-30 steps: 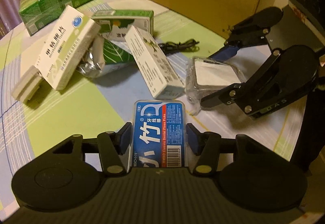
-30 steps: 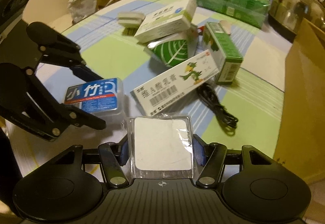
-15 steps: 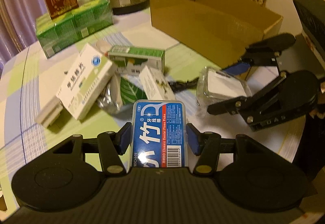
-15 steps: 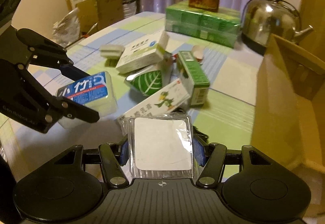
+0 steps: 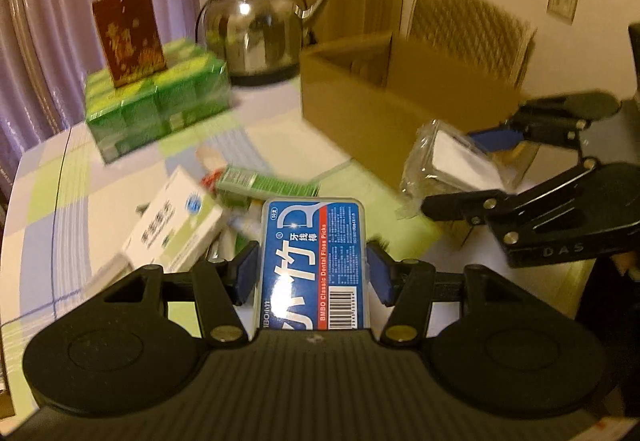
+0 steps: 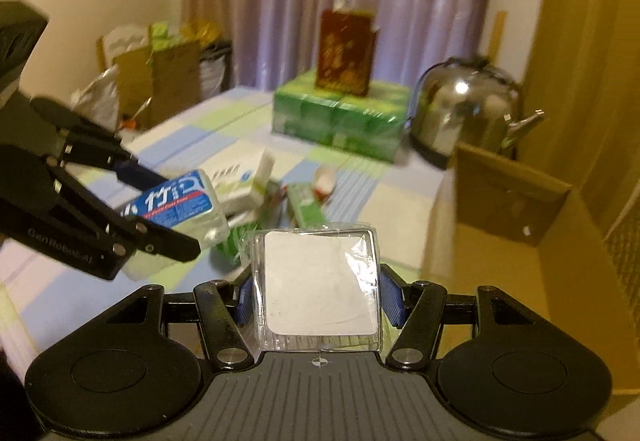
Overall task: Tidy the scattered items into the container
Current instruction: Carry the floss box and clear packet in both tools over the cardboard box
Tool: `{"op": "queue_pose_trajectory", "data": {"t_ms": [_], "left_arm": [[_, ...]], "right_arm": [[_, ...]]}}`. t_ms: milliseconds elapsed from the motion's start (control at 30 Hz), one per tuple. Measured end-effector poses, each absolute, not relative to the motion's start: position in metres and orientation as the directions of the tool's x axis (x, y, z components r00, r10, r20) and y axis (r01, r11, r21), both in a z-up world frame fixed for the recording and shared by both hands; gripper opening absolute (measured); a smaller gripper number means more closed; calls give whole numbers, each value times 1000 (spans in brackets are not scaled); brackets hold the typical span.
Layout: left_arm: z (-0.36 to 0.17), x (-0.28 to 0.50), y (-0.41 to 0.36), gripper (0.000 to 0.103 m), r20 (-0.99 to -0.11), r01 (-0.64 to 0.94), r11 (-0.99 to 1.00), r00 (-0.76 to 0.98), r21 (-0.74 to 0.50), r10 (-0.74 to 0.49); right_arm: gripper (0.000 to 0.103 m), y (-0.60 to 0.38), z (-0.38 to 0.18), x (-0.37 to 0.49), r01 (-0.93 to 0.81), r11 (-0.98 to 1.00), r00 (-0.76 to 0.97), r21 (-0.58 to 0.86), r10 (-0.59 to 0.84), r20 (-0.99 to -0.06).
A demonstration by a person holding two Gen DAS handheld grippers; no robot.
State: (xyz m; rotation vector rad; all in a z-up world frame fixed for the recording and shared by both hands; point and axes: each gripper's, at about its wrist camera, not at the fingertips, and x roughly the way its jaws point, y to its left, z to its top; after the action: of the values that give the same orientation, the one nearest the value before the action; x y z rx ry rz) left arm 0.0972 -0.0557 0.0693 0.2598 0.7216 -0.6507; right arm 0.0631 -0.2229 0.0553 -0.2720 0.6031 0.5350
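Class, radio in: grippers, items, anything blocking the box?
Left gripper shut on floss box. Right gripper shut on clear packet. Both clear of table; cardboard box open, path unobstructed.

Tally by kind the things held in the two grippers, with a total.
blue floss-pick case: 1, in the left gripper
clear-wrapped white packet: 1, in the right gripper
Total: 2
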Motion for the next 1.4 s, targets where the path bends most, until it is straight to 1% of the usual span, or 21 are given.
{"op": "queue_pose_trajectory", "data": {"t_ms": [100,267,433,600,1033,1233,1400], "left_arm": [[83,97,-73,52,-658,644,765,578,5,-482],[102,95,-104,52,-623,669,743,573,-20,-533],[112,91,-139,52,-605,702,712,551,-37,-574],[117,88,-173,52,-603,726,686,527,-46,-599],[111,105,-245,52,-613,753,657,508,-25,-605],[92,127,-268,52,-636,756,655,503,-6,-585],[71,142,-277,52,-665,757,653,476,-23,-576]], "right_arm": [[57,-237,73,67,-503,862,723,-59,382,-575],[57,-268,99,75,-416,908,774,-48,326,-543],[57,-305,121,76,-355,933,806,-54,276,-524],[57,-340,130,76,-307,950,823,-60,233,-518],[57,-409,120,101,-228,973,807,12,196,-557],[57,-412,104,129,-234,972,786,3,191,-589],[57,-408,88,150,-243,970,768,-20,180,-614]]}}
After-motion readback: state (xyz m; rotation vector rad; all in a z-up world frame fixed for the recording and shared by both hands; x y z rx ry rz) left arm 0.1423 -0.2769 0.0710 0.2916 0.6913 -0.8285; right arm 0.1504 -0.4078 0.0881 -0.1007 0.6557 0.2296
